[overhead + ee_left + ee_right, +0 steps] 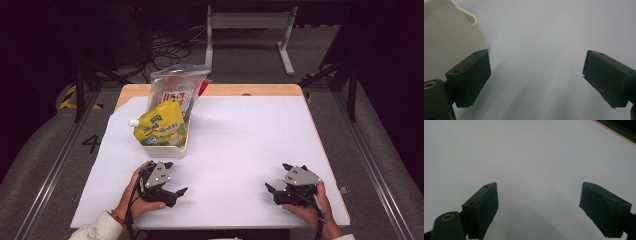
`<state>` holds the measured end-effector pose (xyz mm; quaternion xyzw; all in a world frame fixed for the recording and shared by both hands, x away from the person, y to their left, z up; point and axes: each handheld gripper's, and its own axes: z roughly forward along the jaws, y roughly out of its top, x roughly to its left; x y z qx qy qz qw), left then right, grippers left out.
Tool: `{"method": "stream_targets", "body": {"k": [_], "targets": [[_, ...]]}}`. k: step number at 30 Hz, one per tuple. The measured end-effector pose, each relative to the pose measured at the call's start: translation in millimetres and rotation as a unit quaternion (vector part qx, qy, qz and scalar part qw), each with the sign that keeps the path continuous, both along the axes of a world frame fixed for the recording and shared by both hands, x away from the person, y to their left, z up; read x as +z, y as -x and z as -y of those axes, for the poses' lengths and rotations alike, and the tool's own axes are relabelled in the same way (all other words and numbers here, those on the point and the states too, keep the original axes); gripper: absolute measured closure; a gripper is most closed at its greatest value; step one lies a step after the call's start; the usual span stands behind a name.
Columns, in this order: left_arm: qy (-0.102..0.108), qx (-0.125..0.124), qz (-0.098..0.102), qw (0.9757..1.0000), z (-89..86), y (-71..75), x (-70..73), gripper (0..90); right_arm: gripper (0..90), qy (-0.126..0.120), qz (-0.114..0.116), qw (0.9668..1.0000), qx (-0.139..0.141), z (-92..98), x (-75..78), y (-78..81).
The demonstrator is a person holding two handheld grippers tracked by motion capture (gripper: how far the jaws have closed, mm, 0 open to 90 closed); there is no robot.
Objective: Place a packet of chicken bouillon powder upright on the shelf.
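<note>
A wooden table [260, 90] carries a white sheet [240, 150] that covers nearly all of its top, leaving a strip of bare wood along the far edge and at the far left corner. Near the far left corner of the sheet stands a cream tub [165, 149], low and rectangular. A clear plastic bag [176, 86] stands upright in its far end, with red and white packets inside; the print on them is too small to read. Leaning against the bag, a yellow pouch [161, 126] with a white spout at its left side fills the front of the tub; it bears a blue and green label whose writing cannot be made out.

Along the near edge of the sheet, the left gripper [172, 176] rests in a hand just in front of the tub, its jaws spread wide with nothing between them. In the left gripper view the cream wall of the tub [451, 32] rises just beyond one jaw.

The right gripper [278, 178] lies toward the near right corner, well apart from the tub, jaws also wide and holding nothing, over bare sheet [529, 157].

On the grey floor left of the table, a "4" marking [92, 143] is painted.
</note>
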<state>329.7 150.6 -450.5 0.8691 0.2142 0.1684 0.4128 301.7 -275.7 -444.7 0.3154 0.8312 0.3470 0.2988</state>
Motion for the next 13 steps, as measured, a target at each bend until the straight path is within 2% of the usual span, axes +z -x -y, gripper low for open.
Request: {"method": "stream_targets", "body": {"k": [9, 13], "targets": [[0.005, -0.002, -0.003, 1.0, -0.5, -3.2, 0.3, 9.0, 14.8, 0.004, 0.001, 1.0, -0.003, 1.0, -0.7, 1.3], [0.001, -0.003, -0.004, 1.0, 0.2, -4.1, -0.2, 9.0, 14.8, 0.004, 0.001, 1.0, -0.005, 1.8, -0.9, 1.7]]}}
